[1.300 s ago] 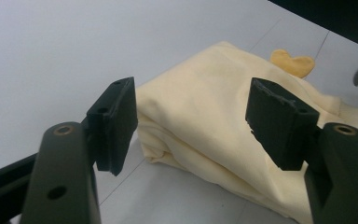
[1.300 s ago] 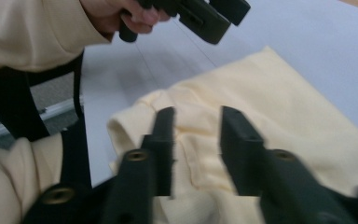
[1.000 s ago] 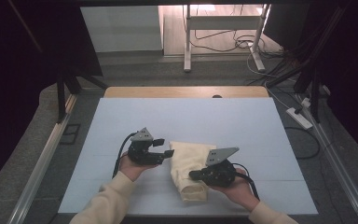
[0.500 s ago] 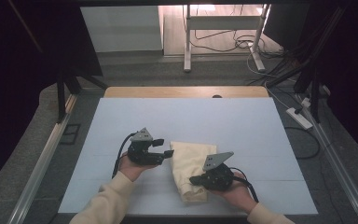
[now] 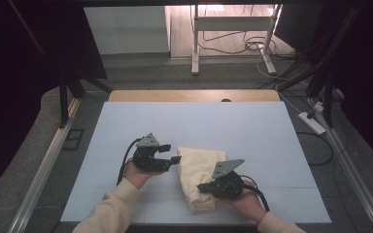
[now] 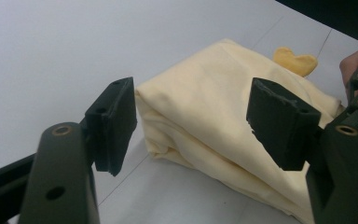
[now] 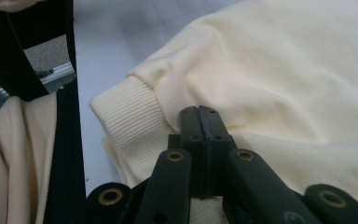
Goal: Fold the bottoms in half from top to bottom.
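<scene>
The right gripper has slid slightly toward the desk's near edge, jaws together against the folded sweater lying there; the left gripper hovers beside it, jaws apart.

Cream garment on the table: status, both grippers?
Left gripper jaws open, at the folded cream garment. Right gripper jaws shut, pressed on its near part by the ribbed cuff. Nothing in the way.

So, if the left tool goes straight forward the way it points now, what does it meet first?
Most likely the folded cream garment. The left tool has open jaws and aims at the garment's near folded corner, with a small gap of table before it; the exact depth is unclear.
</scene>
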